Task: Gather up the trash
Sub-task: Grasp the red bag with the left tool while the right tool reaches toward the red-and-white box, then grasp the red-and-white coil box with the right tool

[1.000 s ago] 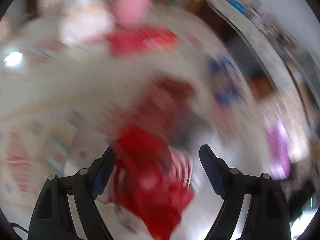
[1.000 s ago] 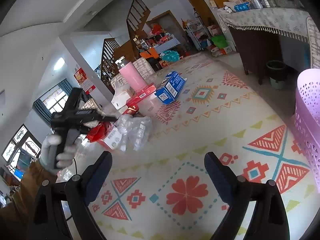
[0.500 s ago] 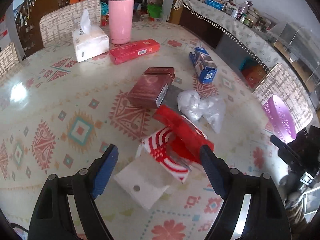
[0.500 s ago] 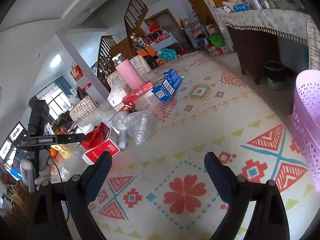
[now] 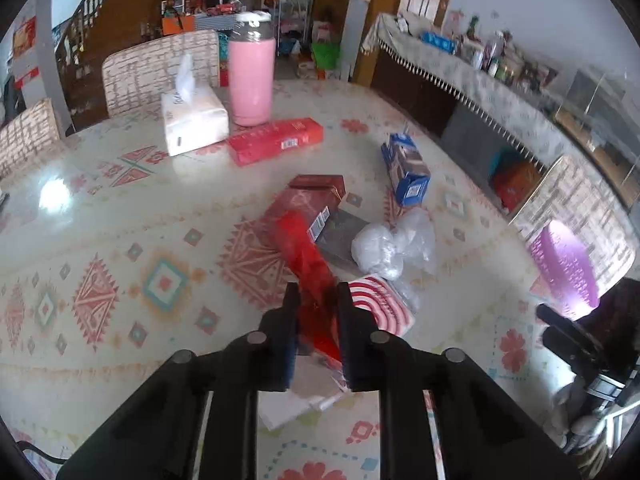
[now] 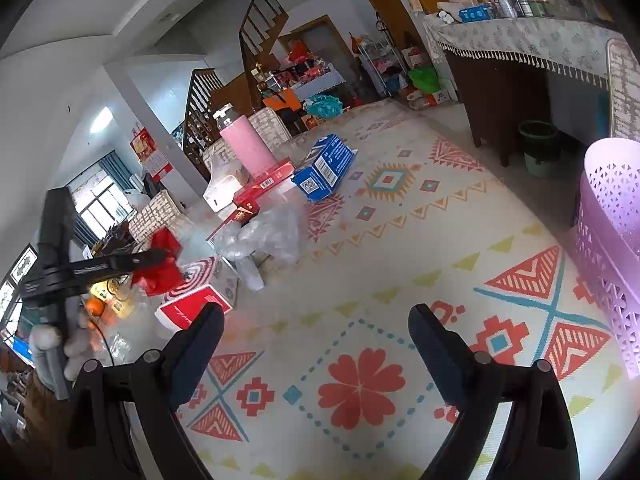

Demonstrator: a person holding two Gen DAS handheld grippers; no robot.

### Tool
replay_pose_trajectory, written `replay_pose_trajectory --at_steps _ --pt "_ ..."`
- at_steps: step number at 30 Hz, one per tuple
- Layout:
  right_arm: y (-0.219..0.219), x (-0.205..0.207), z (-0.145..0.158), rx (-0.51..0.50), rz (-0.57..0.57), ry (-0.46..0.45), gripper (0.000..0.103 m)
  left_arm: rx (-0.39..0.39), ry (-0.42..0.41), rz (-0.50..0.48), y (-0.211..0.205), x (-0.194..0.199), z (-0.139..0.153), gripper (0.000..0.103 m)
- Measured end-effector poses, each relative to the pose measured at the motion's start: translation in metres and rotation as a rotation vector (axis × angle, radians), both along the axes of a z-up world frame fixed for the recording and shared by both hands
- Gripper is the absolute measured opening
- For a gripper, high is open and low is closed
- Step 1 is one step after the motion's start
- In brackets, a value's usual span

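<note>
Red plastic wrapper point(image 5: 308, 264), the trash item, is pinched between the jaws of the left gripper point(image 5: 316, 300), which have just closed on it; its free end rises over the dark red box point(image 5: 308, 204). Left wrist view: the table point(image 5: 120, 216) carries a patterned cloth; beyond the dark red box stand a pink tumbler point(image 5: 252, 80), a tissue pack point(image 5: 194, 120) and a long red carton point(image 5: 276, 140), with a blue carton point(image 5: 406, 168) and clear plastic bags point(image 5: 394, 248) to its right. Half a second earlier the jaws stood wide about the wrapper. Right wrist view: the right gripper point(image 6: 316, 344) hangs spread and empty over bare cloth; a purple basket point(image 6: 612, 248) stands far right of the dark red box point(image 6: 232, 220). A staircase point(image 6: 256, 40) rises behind. The left gripper point(image 6: 156, 258), previously clear of the wrapper point(image 6: 160, 268), now grips it.
</note>
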State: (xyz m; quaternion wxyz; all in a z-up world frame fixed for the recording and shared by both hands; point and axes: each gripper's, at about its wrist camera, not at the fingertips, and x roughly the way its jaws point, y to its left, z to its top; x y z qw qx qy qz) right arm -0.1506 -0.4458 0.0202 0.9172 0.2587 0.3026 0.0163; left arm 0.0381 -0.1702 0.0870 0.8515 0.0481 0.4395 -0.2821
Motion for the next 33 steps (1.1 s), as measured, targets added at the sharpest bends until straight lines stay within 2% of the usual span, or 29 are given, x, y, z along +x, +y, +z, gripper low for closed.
replay_pose_trajectory --at_steps 6,12,15,19,21,23,30,33 --pt "0.003 0.005 -0.002 -0.023 -0.007 0.027 0.096 -0.014 -0.077 0.084 0.037 -0.016 0.005 0.015" --pt "0.007 0.014 -0.008 -0.034 0.006 0.092 0.096 -0.099 -0.050 0.100 0.061 -0.013 -0.007 0.014" --pt "0.016 0.018 -0.006 -0.089 0.016 0.119 0.096 -0.133 -0.043 0.126 0.074 -0.009 -0.009 0.012" --pt "0.045 0.037 0.006 -0.140 0.088 0.135 0.096 -0.160 -0.058 0.146 0.090 -0.008 -0.011 0.012" --pt "0.062 0.056 0.017 -0.186 0.121 0.134 0.096 -0.179 -0.053 0.137 0.097 -0.008 -0.014 0.012" --pt "0.079 0.080 0.029 -0.232 0.148 0.134 0.096 -0.167 -0.054 0.154 0.102 -0.007 -0.017 0.012" --pt "0.143 0.134 0.039 -0.232 0.281 0.140 0.097 -0.196 -0.029 0.245 0.126 0.005 -0.019 0.012" --pt "0.179 0.145 0.032 -0.355 0.287 0.153 0.100 -0.193 -0.020 0.258 0.128 0.006 -0.022 0.012"
